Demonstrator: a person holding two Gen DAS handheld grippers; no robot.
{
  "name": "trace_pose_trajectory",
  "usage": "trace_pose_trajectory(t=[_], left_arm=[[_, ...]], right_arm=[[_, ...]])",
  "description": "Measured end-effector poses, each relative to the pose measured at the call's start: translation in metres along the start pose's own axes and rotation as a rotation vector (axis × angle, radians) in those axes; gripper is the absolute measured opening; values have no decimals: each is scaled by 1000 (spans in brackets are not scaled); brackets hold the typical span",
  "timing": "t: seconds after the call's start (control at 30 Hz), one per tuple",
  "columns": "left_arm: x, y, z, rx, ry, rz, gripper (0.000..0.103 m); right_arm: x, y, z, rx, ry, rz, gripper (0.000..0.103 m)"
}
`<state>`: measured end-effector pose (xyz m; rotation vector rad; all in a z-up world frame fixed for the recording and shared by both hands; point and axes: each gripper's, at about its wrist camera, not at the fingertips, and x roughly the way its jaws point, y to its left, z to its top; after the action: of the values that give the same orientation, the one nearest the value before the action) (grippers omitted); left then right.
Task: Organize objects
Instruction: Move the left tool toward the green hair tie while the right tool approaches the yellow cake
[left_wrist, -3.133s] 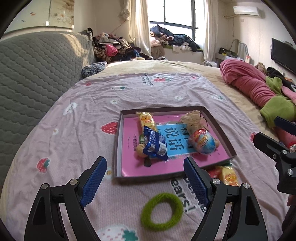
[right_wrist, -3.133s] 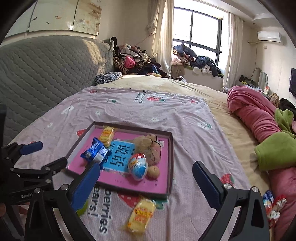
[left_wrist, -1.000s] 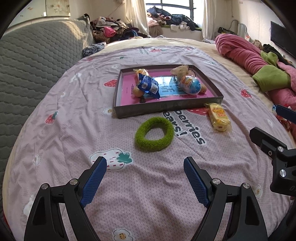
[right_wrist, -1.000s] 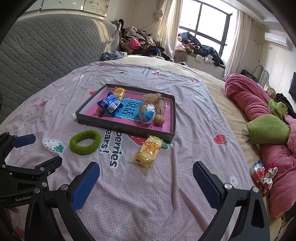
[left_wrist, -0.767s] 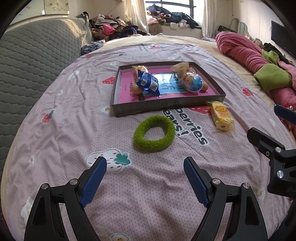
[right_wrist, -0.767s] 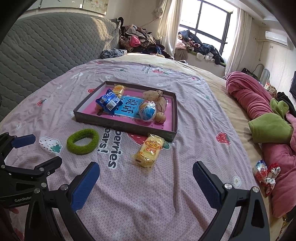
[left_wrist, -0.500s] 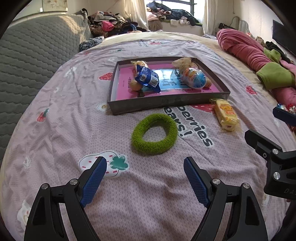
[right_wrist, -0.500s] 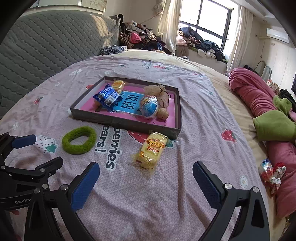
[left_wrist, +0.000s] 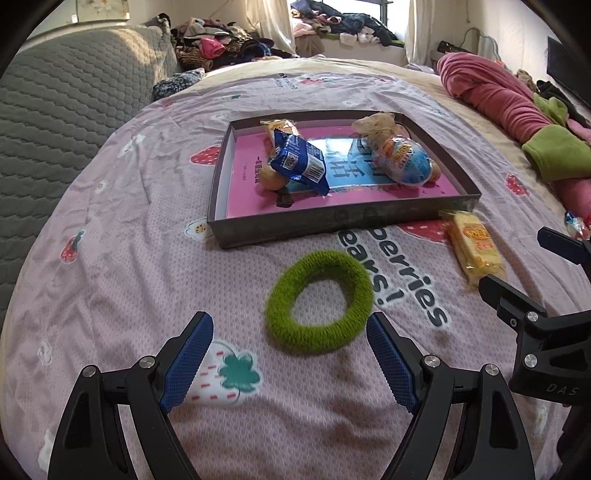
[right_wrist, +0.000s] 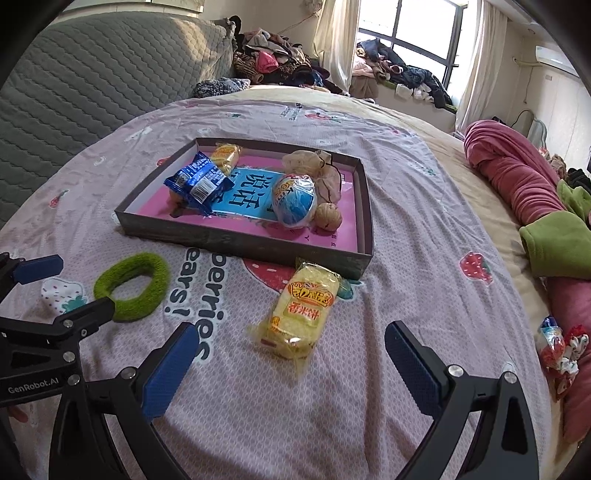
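A shallow dark tray (left_wrist: 343, 218) (right_wrist: 240, 242) with a pink book in it lies on the bed. It holds a blue snack packet (left_wrist: 299, 162) (right_wrist: 199, 182), a blue-and-orange egg-shaped pack (left_wrist: 402, 160) (right_wrist: 295, 199), a beige pouch and a yellow snack. A green fuzzy ring (left_wrist: 319, 301) (right_wrist: 131, 280) lies in front of the tray, just ahead of my open, empty left gripper (left_wrist: 290, 363). A yellow wafer pack (right_wrist: 301, 314) (left_wrist: 474, 249) lies by the tray's near right corner, just ahead of my open, empty right gripper (right_wrist: 291, 362).
The bed has a pink strawberry-print sheet (left_wrist: 129, 258). A grey quilted headboard (left_wrist: 55, 110) stands on the left. Rolled pink and green blankets (right_wrist: 528, 192) lie on the right, with small wrapped items (right_wrist: 557, 350) beside them. Clothes are piled at the back by the window.
Both grippers pulled back from the tray, then moved forward and lower. The green ring now lies just ahead of the left fingers, the yellow pack ahead of the right. Jaws stayed open.
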<state>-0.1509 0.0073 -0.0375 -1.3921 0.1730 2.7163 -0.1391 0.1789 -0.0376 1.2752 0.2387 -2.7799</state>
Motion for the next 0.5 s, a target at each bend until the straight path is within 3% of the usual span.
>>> trace_pose_trajectory(t=[0.5], left_arm=[[39,12,15,-24,44,-8,86]], right_arm=[[39,-4,13,38,46,13,102]])
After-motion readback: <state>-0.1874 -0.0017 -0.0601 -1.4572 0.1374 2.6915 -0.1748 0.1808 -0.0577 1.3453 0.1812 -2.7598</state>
